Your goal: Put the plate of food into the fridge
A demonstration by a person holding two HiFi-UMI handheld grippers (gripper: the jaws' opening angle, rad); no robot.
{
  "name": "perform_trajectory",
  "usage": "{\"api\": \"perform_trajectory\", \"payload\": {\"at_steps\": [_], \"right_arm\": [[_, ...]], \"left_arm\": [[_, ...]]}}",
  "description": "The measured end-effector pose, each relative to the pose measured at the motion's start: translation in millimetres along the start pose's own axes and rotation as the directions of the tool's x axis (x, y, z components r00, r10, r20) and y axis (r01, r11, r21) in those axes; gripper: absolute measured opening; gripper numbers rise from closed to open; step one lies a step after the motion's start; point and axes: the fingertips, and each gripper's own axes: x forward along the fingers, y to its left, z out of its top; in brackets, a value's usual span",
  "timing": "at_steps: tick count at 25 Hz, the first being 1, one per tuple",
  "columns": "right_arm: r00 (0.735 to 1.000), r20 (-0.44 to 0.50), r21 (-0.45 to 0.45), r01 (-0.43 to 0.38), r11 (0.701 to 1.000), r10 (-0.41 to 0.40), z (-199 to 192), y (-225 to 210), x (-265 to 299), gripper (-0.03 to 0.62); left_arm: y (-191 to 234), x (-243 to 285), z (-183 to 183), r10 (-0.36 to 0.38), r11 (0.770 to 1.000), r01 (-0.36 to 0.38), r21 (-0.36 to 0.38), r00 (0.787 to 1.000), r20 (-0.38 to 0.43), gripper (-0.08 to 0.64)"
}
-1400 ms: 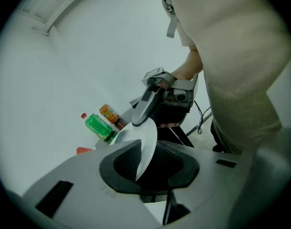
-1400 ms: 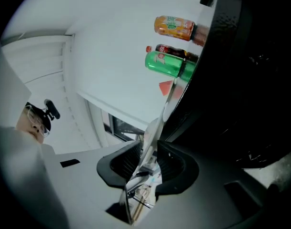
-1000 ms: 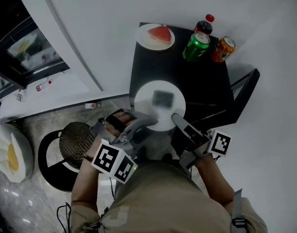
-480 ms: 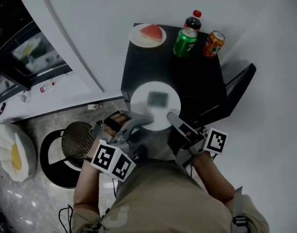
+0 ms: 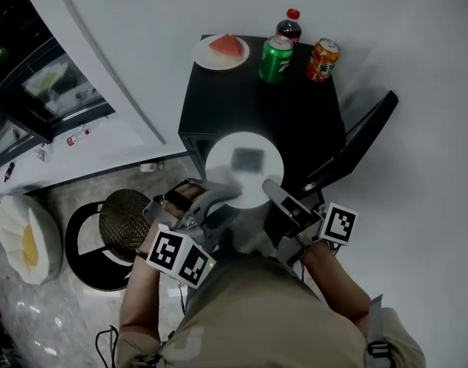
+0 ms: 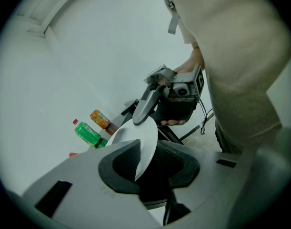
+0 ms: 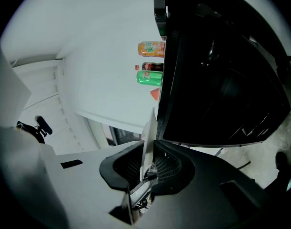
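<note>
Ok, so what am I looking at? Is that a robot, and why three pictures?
No robot: a person holds tongs in each hand. One picture looks down from a camera on their head; the other two come from cameras riding on the tongs. The left tongs and right tongs grip opposite edges of a white plate carrying dark food; the right jaws have just been closing on its rim. On the black table stand a watermelon plate, a green can, an orange can and a bottle.

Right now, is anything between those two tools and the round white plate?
Nothing visible. The left tool and the right tool each grip the rim of the round white plate, on opposite sides; the right one's jaws have just been closing on it.
</note>
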Motion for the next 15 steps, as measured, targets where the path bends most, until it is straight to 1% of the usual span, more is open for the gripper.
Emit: {"api": "perform_trajectory", "payload": {"at_steps": [8, 15], "right_arm": [[1.000, 0.009, 0.022, 0.017, 1.000, -0.017, -3, -6, -30, 0.063], [1.000, -0.011, 0.030, 0.016, 0.999, -0.016, -9, -10, -44, 0.061]], "left_arm": [[-22, 8, 18, -0.018, 1.000, 0.018, -0.008, 1.000, -0.017, 0.095], [-36, 8, 26, -0.019, 1.000, 0.018, -0.024, 0.999, -0.044, 0.098]]}}
